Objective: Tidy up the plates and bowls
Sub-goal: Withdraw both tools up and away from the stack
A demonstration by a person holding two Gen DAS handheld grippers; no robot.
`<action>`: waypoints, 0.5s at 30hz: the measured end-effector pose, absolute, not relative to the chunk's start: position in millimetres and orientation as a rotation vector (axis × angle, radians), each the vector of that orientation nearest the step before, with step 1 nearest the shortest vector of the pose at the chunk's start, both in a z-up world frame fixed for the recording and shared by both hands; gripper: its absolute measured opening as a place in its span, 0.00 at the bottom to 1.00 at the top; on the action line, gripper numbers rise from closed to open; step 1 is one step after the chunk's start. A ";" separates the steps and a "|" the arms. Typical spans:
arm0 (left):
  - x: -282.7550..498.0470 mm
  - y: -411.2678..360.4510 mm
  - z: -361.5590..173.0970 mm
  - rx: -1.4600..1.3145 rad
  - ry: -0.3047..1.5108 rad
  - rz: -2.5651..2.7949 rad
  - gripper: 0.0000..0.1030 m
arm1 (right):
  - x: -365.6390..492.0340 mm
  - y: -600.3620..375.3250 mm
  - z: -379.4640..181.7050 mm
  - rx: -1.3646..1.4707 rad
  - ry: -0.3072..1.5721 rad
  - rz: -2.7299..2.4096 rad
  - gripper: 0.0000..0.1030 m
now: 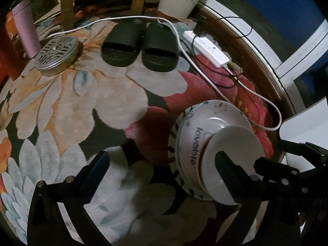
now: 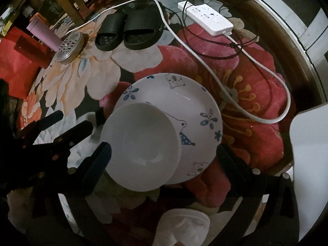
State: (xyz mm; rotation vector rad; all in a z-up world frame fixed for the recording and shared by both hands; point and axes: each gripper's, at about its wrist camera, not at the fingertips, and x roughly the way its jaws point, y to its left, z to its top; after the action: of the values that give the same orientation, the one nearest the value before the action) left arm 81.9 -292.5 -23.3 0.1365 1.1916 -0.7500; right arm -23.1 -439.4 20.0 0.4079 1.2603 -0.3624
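White porcelain fills the middle of a glass table laid over a floral rug (image 2: 67, 82): a plain bowl (image 2: 141, 147) sits tilted inside a wider flower-printed bowl (image 2: 196, 106), apparently nested to save room. At left the left gripper (image 1: 162, 168) stands wide and holds nothing, seemingly free for another piece. At right the right gripper (image 2: 164, 153) spreads wide around the stack, gripping neither bowl, probably to steady it.
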 end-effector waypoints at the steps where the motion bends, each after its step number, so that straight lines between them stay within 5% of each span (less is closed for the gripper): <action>1: 82.9 -289.6 -22.8 0.135 1.190 -0.742 0.99 | -21.5 -438.3 19.6 0.407 1.259 -0.360 1.00; 15: 92.9 -249.9 -22.6 0.120 1.193 -0.670 0.99 | -1.7 -408.5 17.7 0.391 1.237 -0.327 1.00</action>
State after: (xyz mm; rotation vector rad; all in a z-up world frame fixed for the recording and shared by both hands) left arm 92.9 -249.9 -22.6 0.1203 1.1933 -0.6695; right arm -1.7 -408.5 17.7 0.3908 1.2373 -0.3269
